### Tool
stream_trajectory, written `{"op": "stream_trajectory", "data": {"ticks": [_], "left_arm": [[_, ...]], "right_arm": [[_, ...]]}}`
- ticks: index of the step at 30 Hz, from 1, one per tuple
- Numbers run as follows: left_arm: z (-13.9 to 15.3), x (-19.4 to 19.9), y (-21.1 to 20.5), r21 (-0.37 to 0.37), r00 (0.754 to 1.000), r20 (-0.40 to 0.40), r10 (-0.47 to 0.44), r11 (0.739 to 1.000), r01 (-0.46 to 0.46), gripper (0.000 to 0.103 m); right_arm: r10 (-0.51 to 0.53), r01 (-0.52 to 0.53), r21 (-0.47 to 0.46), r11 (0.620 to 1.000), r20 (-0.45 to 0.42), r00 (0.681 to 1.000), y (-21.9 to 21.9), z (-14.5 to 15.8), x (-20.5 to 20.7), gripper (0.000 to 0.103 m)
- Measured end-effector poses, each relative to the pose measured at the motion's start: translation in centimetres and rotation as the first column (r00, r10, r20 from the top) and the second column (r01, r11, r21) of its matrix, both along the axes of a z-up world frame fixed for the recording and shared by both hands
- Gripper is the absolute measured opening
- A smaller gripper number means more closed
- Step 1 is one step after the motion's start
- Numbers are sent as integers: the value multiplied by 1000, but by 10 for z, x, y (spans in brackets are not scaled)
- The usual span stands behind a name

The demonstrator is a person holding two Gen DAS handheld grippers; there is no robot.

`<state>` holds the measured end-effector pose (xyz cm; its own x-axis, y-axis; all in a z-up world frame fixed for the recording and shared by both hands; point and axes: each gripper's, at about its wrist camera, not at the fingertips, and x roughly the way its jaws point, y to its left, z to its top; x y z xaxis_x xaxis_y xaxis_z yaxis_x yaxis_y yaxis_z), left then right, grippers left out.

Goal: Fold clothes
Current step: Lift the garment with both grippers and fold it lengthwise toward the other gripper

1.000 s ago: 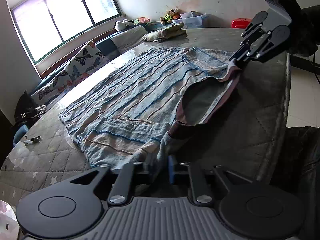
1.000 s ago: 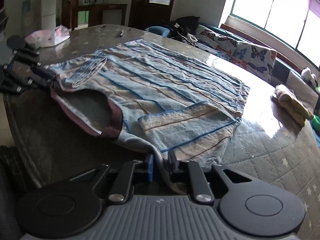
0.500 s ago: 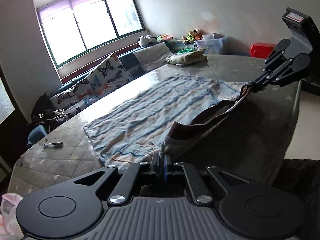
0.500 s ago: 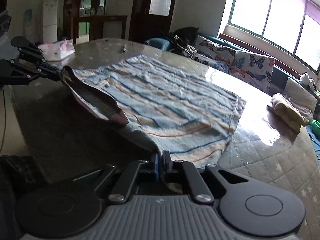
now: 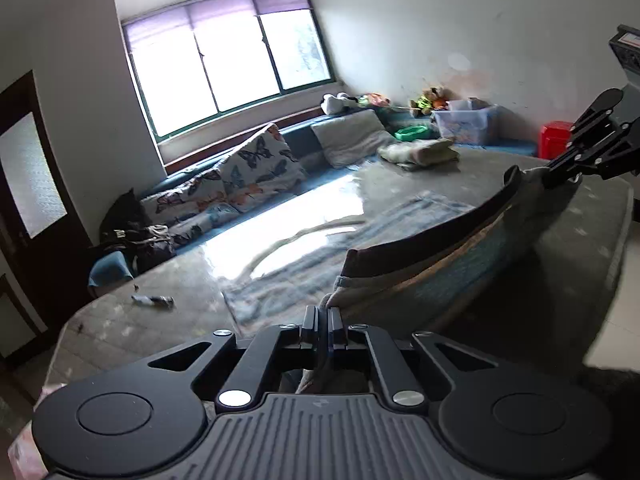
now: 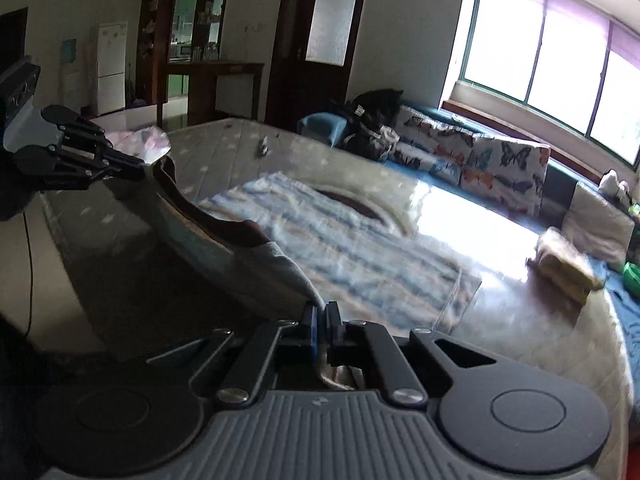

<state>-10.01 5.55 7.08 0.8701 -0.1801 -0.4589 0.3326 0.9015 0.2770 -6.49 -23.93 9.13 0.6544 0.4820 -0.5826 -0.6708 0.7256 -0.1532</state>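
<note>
Striped shirt (image 5: 420, 276) hangs stretched between the two grippers, its near edge lifted off the table (image 5: 168, 344) while the rest trails blurred across the glossy quilted cover toward the window. On the left, the left gripper (image 5: 323, 322) has its fingers pressed together on one shoulder of the shirt, the grey cloth bunching up out of the pinch and down behind the pads. From there the dark maroon collar band runs in a sagging curve to the right, where the right gripper (image 5: 554, 176) pinches the other shoulder, its fingers likewise pressed together on the cloth. In the right wrist view the same span shows mirrored: left gripper (image 6: 142, 172) at the far left, collar drooping between, right gripper (image 6: 320, 324) gripping fabric at bottom centre. A folded beige garment (image 6: 564, 264) lies on the far right side of the table, well apart from the shirt. Butterfly cushions (image 5: 256, 164) line the bench under the window.
</note>
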Motion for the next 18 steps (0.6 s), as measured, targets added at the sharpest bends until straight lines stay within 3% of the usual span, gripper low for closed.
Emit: {"op": "stream_trajectory", "data": {"ticks": [7, 18], "left_arm": [[15, 79, -4, 23, 1000, 10, 28, 999, -28, 5], [-1, 218, -2, 44, 993, -102, 60, 997, -56, 5]], "right_arm": [[-31, 31, -1, 1000, 15, 999, 8, 15, 71, 3], [-94, 93, -32, 995, -31, 995, 31, -1, 202, 3]]}}
